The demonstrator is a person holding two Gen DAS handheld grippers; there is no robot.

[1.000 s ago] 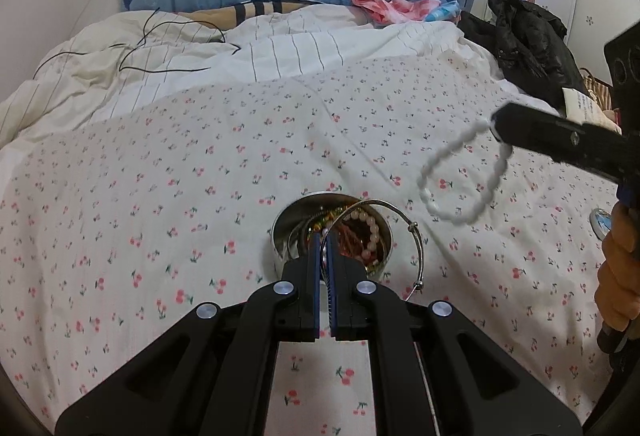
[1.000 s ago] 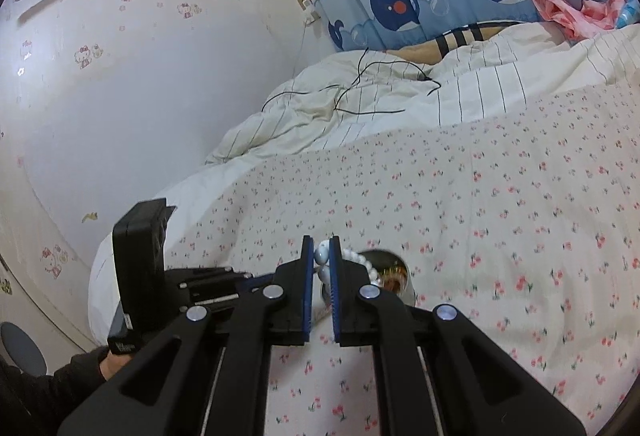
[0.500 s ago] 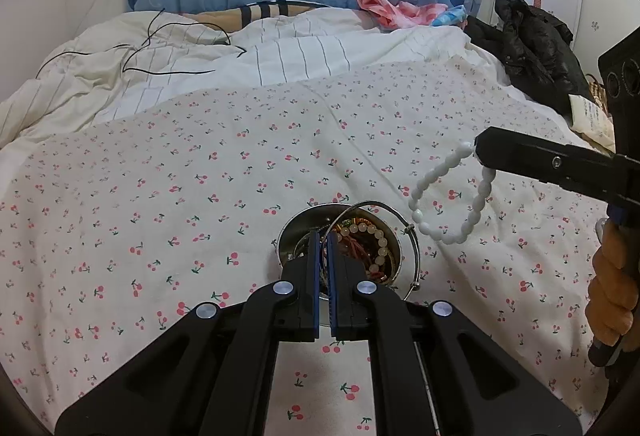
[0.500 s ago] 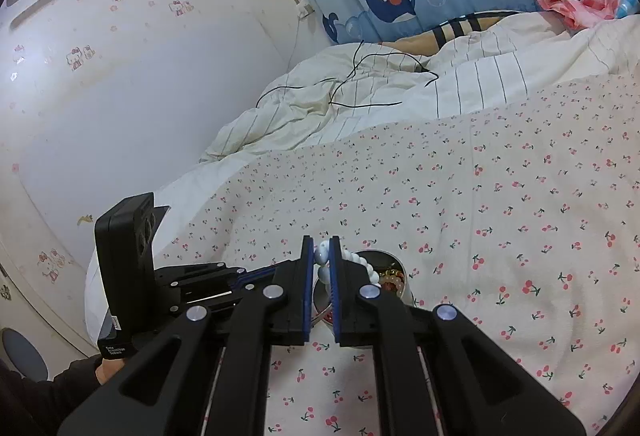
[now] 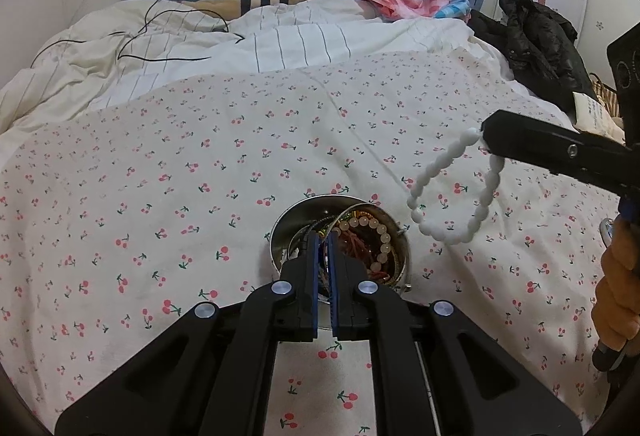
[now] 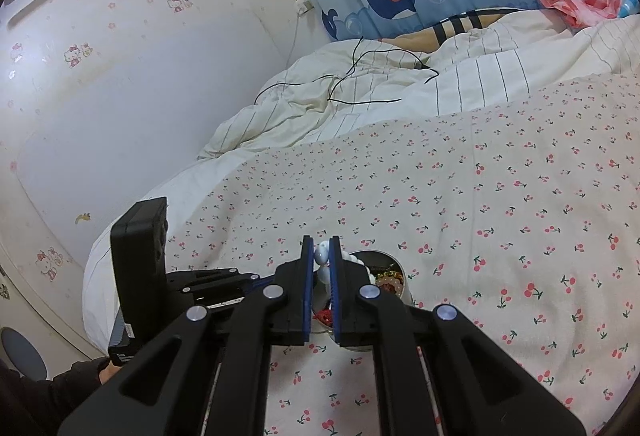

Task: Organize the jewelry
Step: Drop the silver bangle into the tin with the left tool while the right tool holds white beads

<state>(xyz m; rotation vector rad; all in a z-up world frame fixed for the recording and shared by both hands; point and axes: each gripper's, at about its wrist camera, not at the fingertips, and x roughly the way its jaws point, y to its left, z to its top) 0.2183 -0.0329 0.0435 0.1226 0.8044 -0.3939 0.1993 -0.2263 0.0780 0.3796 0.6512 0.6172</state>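
A round metal tin [image 5: 288, 224] sits on the cherry-print bedsheet, filled with beaded bracelets [image 5: 376, 236] and a thin metal bangle. My left gripper [image 5: 323, 236] is shut on the tin's near rim. My right gripper [image 6: 321, 250] is shut on a white bead bracelet [image 6: 322, 256], which hangs as a loop [image 5: 452, 192] in the air to the right of and above the tin. In the right wrist view the tin [image 6: 384, 264] lies just behind and below my fingertips, partly hidden by them.
A striped duvet [image 5: 240, 48] with a black cable [image 5: 160, 36] lies at the far side of the bed. Black clothing [image 5: 536, 36] and a paper bag lie at the right edge. The left gripper's body [image 6: 140, 276] sits at the bed's left edge.
My right gripper has carried the white bracelet leftward and lower, closer to the tin. My left gripper stays shut on the tin's rim.
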